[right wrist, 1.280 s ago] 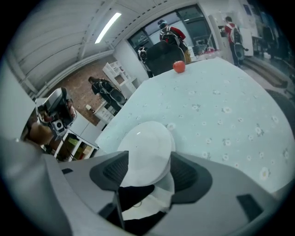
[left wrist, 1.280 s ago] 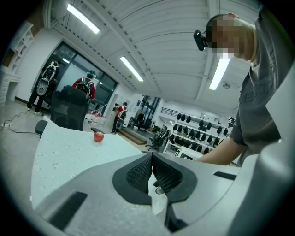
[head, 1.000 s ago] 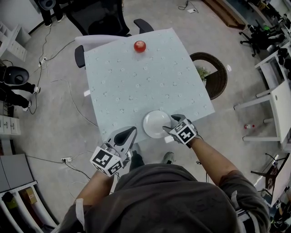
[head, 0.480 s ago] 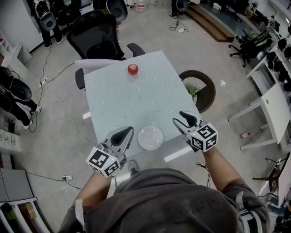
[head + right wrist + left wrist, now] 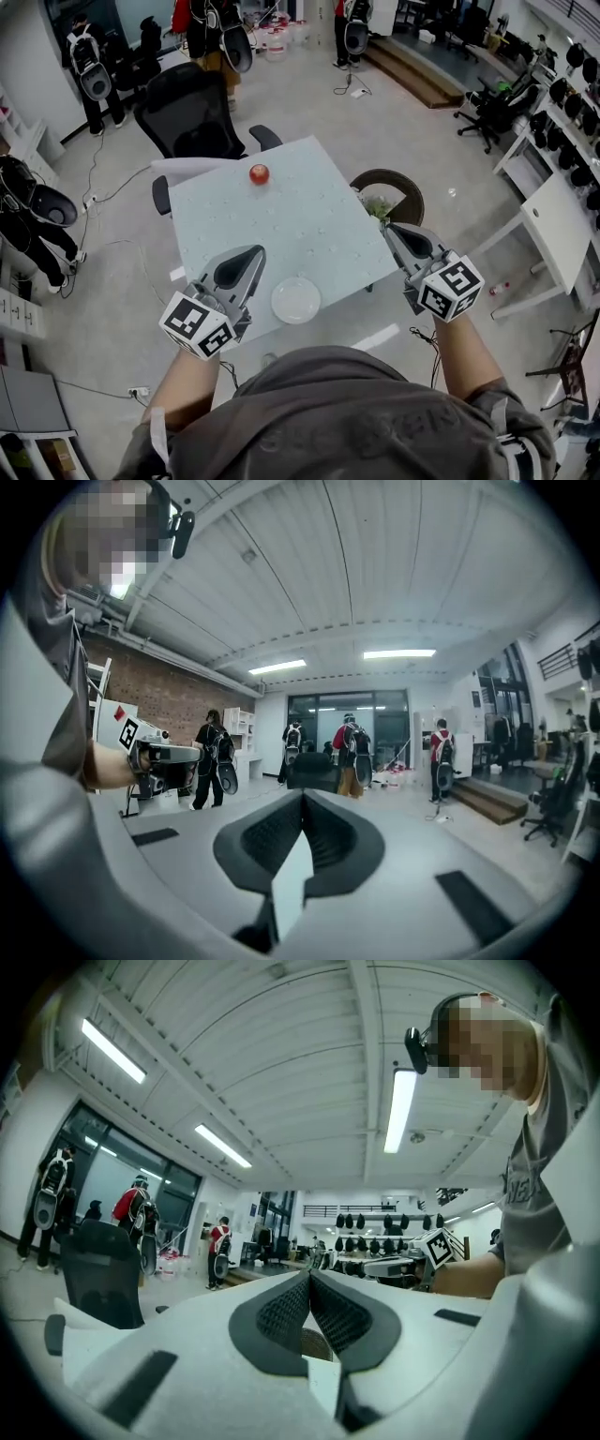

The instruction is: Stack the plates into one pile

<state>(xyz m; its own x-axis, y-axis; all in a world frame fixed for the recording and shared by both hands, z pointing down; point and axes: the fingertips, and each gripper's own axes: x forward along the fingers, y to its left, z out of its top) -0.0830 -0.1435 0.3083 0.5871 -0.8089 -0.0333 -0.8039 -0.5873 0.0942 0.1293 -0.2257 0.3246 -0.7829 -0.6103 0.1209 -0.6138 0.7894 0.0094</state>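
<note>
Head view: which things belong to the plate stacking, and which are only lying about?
Job: white plate, perhaps already a pile; table under it.
Lying about: red fruit; black chair; round basket beside the table.

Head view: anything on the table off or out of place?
Nothing is spilled or broken. The plate sits right at the near edge of the table, and whether it overhangs can't be told from here. A red fruit lies alone near the far edge, away from the plate.
</note>
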